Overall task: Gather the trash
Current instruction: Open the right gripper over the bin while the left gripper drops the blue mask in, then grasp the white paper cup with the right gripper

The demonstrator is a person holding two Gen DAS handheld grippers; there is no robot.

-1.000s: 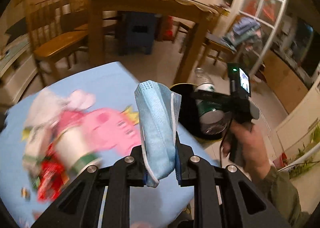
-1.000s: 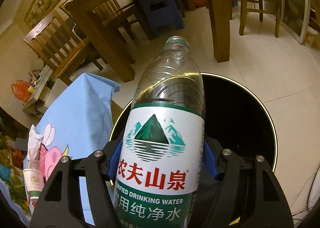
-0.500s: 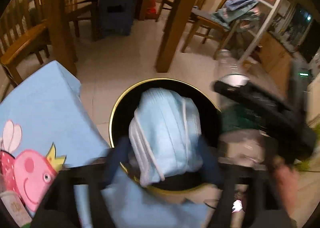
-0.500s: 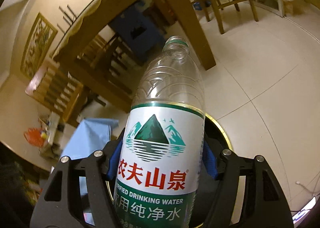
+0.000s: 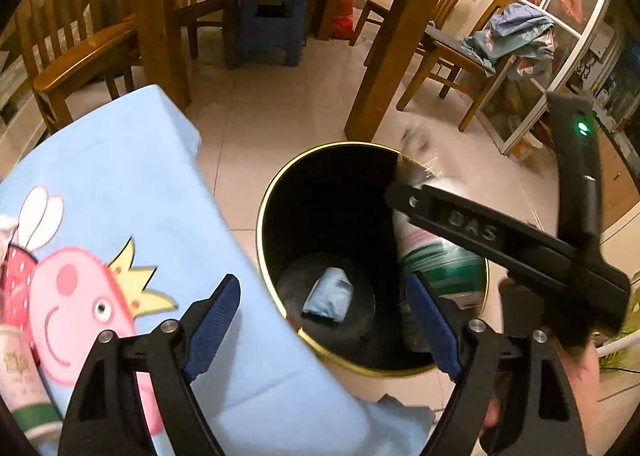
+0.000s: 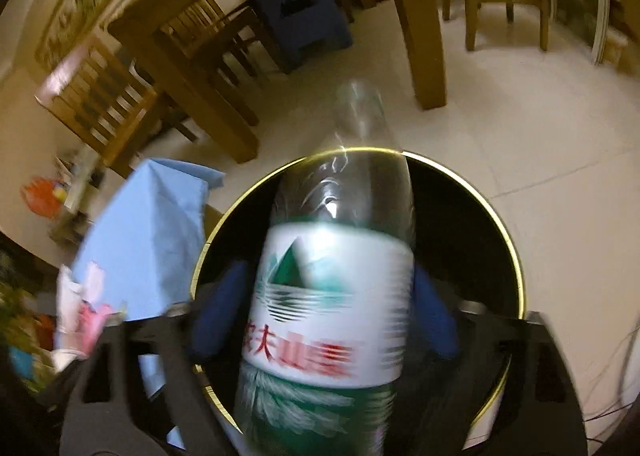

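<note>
We read the water bottle [image 6: 332,296] as empty: clear thin plastic with no cap, so it should be light, springy and easy to dent, and the glossy label makes it slippery. The labelled middle is the sensible place to take such a bottle, across its width, and that is where it sits now.

The right gripper [image 6: 324,316] has just been opening; its blue pads [image 6: 218,312] stand clear of the label on both sides, with a gap showing, so the bottle lies between the jaws but is not clamped. It is blurred, neck pointing away from the tool and tilted forward over the trash bin [image 6: 508,240], which lies directly under and ahead of the fingers. We judge the bottle is dropping, or about to, into the bin.

The left gripper [image 5: 324,332] is spread wide with nothing between its pads [image 5: 214,320]. The blue face mask [image 5: 328,296] lies crumpled on the bin's floor, below and just ahead of those fingers; soft and nearly weightless, it needs no more handling. In this view the bin [image 5: 264,215] sits just beside the blue cartoon tablecloth [image 5: 120,175], on whose near-left edge, beside the left finger, a paper cup [image 5: 20,372] is still waiting.
</note>
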